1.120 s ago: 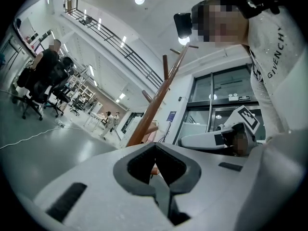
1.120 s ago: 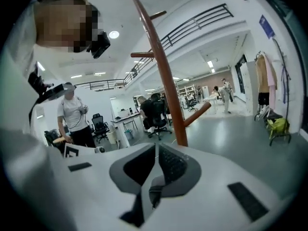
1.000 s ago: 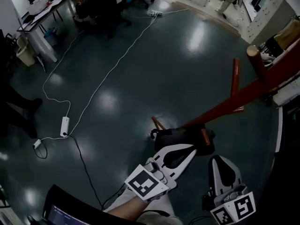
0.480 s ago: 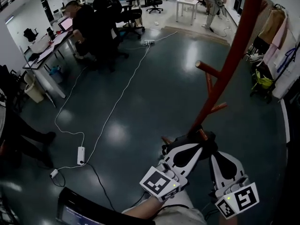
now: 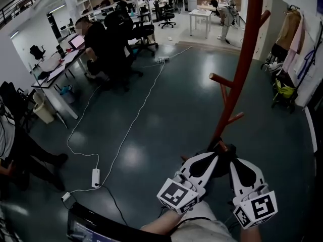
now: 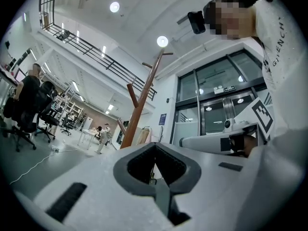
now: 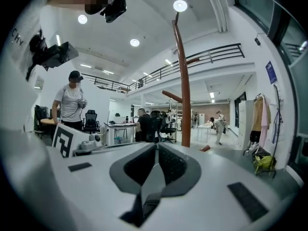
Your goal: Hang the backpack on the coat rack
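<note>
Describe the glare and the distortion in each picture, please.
Head view: ceiling lights make bright glare patches on the shiny dark floor. Left gripper view: strong fisheye with a black round border, and the ceiling lamp is blown out white. Right gripper view: same fisheye, so the coat rack pole looks curved.

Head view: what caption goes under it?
Left gripper and right gripper meet a dark backpack at the red coat rack.
</note>
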